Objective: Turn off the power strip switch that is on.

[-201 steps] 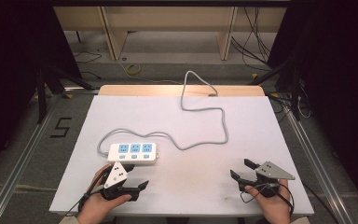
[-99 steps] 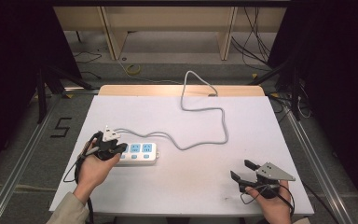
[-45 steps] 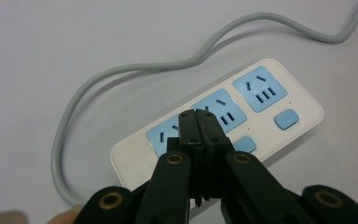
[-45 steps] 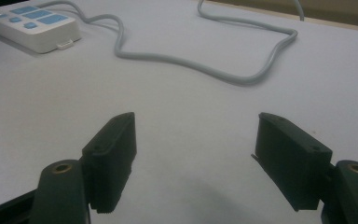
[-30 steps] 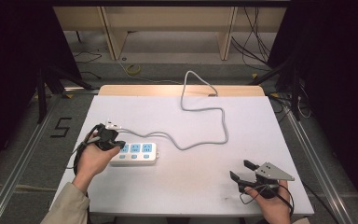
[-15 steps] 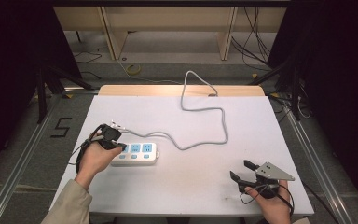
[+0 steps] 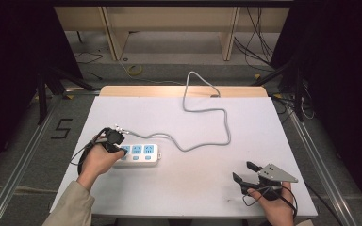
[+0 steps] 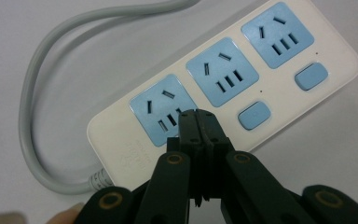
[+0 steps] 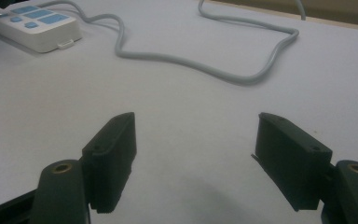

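On the white tabletop (image 7: pixel 193 188), in the high view, a white power strip (image 7: pixel 141 155) with three blue sockets lies at the left side. Its grey cable (image 7: pixel 207 113) leaves the strip's left end, runs in loops across the middle and goes off over the far edge. The left gripper (image 7: pixel 121 149) is over the left end of the strip, with the person's left hand (image 7: pixel 99 160) behind it. The right gripper (image 7: pixel 245 173) is near the front right corner, well apart from the strip, and it points toward the far side with its jaws wide apart and nothing between them.

In the left gripper view, the left gripper (image 8: pixel 199 114) has its jaws pressed together, with nothing between them. The tip is over the power strip (image 8: pixel 121 144), at the lower edge of the nearest blue socket (image 8: pixel 161 109). I cannot tell if the tip touches the surface. Two blue buttons (image 8: pixel 255 115) show beside the other two sockets. The cable (image 8: pixel 32 116) bends around the end of the strip.

In the right gripper view, the right gripper (image 9: pixel 193 140) is wide open over the bare tabletop (image 9: pixel 191 93). The power strip (image 9: pixel 32 25) is far off at the upper left, and the cable (image 9: pixel 242 70) lies in a loop beyond the jaws.
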Available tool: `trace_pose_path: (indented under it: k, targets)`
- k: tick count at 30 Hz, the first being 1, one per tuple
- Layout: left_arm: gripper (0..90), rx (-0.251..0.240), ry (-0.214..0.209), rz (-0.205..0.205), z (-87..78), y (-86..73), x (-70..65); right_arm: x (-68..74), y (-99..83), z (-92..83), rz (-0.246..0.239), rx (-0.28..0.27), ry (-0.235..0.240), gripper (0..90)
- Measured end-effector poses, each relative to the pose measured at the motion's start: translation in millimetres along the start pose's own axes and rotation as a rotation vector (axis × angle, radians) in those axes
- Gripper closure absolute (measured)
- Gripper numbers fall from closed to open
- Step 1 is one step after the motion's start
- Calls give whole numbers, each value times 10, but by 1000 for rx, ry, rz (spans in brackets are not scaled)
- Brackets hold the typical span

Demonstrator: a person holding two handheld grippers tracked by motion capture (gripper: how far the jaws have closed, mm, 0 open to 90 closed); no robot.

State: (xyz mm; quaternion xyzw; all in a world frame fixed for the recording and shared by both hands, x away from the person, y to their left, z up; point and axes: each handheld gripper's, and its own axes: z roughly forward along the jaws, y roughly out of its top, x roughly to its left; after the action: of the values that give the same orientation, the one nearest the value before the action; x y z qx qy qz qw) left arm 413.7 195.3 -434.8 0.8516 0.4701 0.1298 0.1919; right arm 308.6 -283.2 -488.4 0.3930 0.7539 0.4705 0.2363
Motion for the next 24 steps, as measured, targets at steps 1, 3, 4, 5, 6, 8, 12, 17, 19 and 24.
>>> trace_pose_path:
  k: [1, 3, 4, 5, 6, 8, 12, 17, 19, 24]
  targets:
    - [892, 5, 2, 2, 6, -2, 0, 0, 0, 0, 0, 1, 0, 300]
    - [893, 15, 5, 7, 20, -3, -3, -1, 0, 3, -1, -1, -1, 300]
    - [893, 19, 5, 9, 25, -3, -4, -2, 0, 2, -3, -1, 0, 300]
    - [893, 22, 5, 10, 31, -4, -6, -2, 0, 2, -3, -1, 0, 300]
    - [893, 25, 6, 11, 34, -4, -7, -2, 0, 1, -3, -1, 1, 300]
    - [893, 29, 6, 10, 38, -4, -8, 0, 0, -2, -1, 0, -1, 300]
    - [892, 33, 5, 14, 52, -3, -9, 0, 0, -2, -1, -1, 0, 300]
    - [893, 33, 3, 10, 54, -3, -6, 0, 0, -1, -1, 1, 0, 300]
    - [893, 34, 4, 11, 54, -2, -9, 0, -1, 0, -2, 1, 0, 300]
    - [893, 47, 6, 12, 50, 3, -27, -1, -1, -1, -2, 1, -1, 299]
